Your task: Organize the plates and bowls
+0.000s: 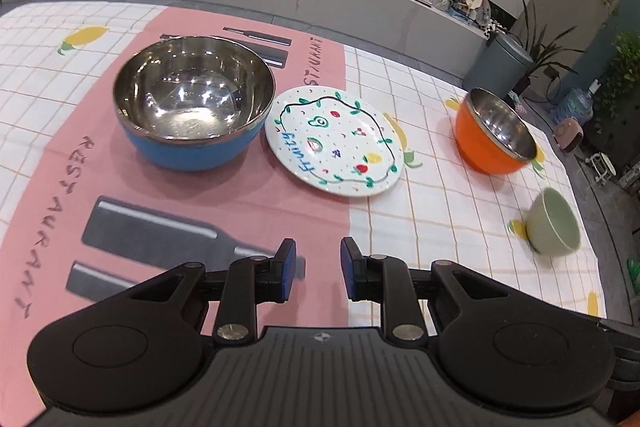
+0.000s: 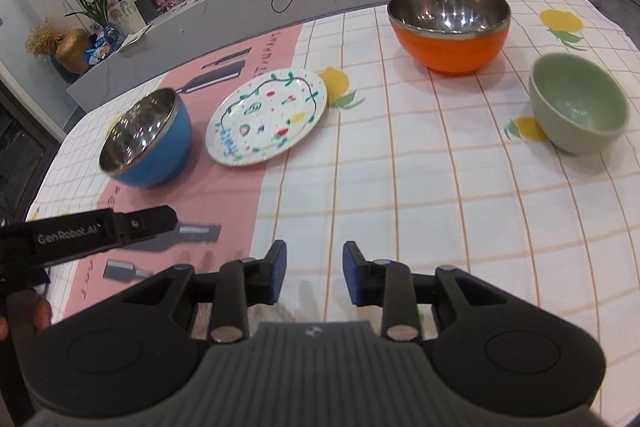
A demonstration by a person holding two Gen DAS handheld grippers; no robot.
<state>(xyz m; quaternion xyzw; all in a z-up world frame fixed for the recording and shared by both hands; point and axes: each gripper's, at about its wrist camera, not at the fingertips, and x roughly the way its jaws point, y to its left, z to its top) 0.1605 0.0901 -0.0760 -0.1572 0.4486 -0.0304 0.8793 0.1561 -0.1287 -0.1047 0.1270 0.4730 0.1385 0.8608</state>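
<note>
Hovering over the bench, nothing grabbed yet

Both jaws open, empty; plate sits dead ahead of left gripper, right gripper farther off.

The blue bowl and orange bowl have mirror-bright steel linings inside smooth, coloured outer shells (plastic, by the look). The fruit-painted plate is glossy glazed ceramic. The pale green bowl has a softer, satin glaze. A matt printed tablecloth, faintly creased, covers the worktop.
</note>
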